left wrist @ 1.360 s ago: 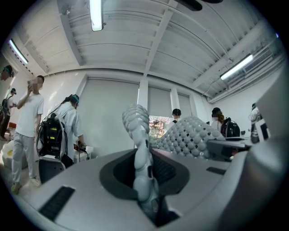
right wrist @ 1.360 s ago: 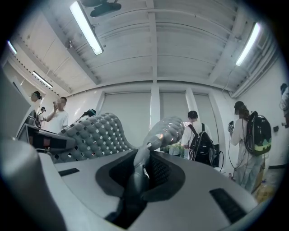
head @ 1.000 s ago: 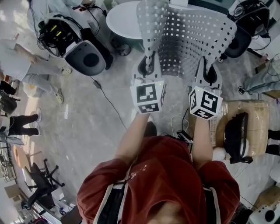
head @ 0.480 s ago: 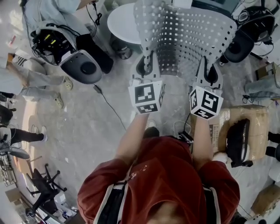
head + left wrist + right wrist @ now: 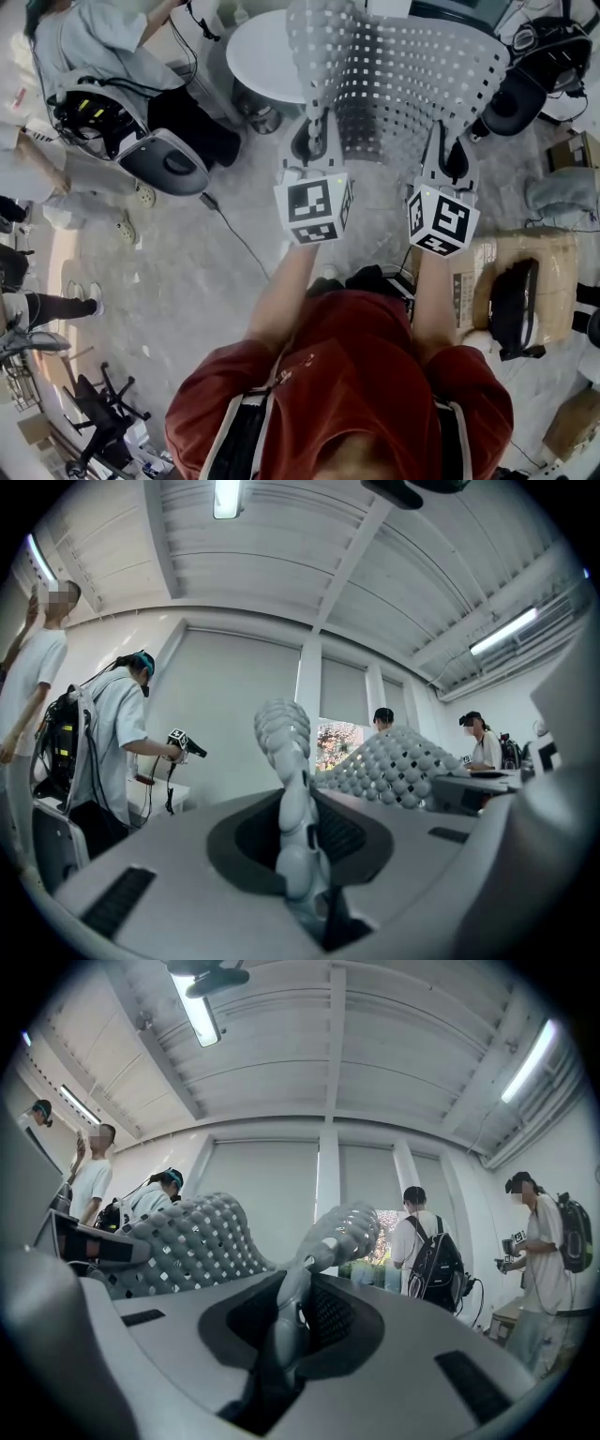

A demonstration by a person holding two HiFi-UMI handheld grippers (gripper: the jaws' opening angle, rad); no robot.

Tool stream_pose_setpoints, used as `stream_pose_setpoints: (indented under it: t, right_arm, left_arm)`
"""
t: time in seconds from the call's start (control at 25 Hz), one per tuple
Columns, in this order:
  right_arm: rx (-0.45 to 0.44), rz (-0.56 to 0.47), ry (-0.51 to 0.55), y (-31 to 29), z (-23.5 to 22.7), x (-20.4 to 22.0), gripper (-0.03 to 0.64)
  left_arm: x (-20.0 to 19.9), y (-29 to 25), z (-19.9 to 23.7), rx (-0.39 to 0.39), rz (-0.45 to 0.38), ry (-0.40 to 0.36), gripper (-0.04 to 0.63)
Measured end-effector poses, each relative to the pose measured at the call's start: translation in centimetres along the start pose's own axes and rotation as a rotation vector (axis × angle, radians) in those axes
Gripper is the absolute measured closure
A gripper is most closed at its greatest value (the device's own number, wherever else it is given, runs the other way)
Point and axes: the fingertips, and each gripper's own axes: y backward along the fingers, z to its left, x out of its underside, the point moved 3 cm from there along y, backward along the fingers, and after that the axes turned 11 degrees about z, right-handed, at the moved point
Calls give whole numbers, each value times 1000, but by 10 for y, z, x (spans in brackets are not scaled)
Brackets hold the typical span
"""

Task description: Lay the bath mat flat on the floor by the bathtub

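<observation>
The left gripper (image 5: 317,127) and the right gripper (image 5: 442,136) each pinch an edge of the grey perforated bath mat (image 5: 403,75), with the jaws clamped on the material. The mat spans both grippers, raised above the floor (image 5: 187,272) in front of the person.

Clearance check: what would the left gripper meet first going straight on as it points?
The mat: the left gripper is shut on it and its edge stands up ahead. Beyond, the way looks free to the far wall, though depth is unclear.
</observation>
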Motion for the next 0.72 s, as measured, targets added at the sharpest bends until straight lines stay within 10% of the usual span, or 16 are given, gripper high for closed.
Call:
stream_pose_setpoints:
  t: [0.72]
  right_arm:
    - [-35,54,-23,-122,-58,32,560]
  left_arm:
    - [8,-126,-21,-42,56,-6,537]
